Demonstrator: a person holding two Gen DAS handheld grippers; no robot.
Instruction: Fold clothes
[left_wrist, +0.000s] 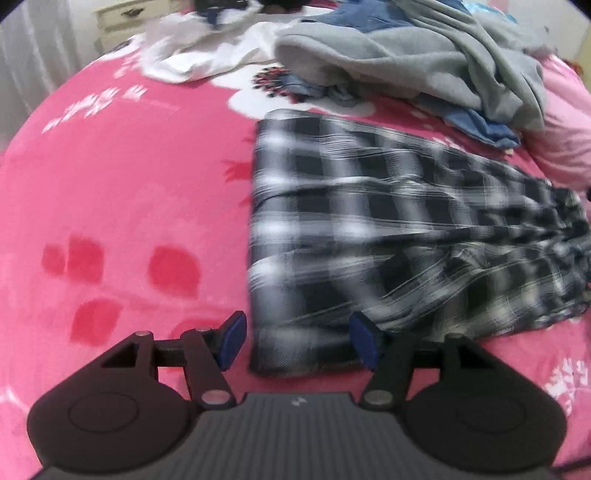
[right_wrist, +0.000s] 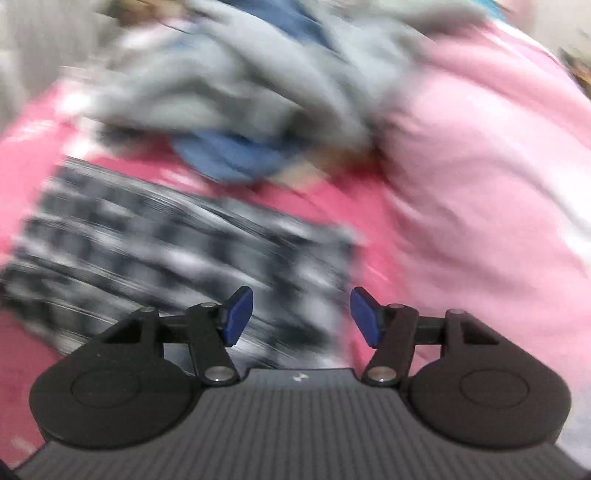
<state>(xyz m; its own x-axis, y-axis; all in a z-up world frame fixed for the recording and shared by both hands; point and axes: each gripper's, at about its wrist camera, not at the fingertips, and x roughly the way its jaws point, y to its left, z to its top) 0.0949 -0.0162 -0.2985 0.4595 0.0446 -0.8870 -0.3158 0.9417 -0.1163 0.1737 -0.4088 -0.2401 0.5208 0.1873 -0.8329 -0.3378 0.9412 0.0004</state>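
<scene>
The plaid garment (left_wrist: 388, 229) lies flat on the pink blanket (left_wrist: 129, 184), its long axis running toward the frame's right. The left gripper (left_wrist: 297, 341), jaws wide and empty, straddles its lower-left corner; the right gripper (right_wrist: 301, 317), also wide, hovers at its other end.

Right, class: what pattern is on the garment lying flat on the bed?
A black-and-white plaid check on the garment, clearest in the left wrist view.

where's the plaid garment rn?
Left wrist view: the plaid garment lies flat on the pink blanket, right of centre, just ahead of the open left tool, below the grey clothes pile.
</scene>
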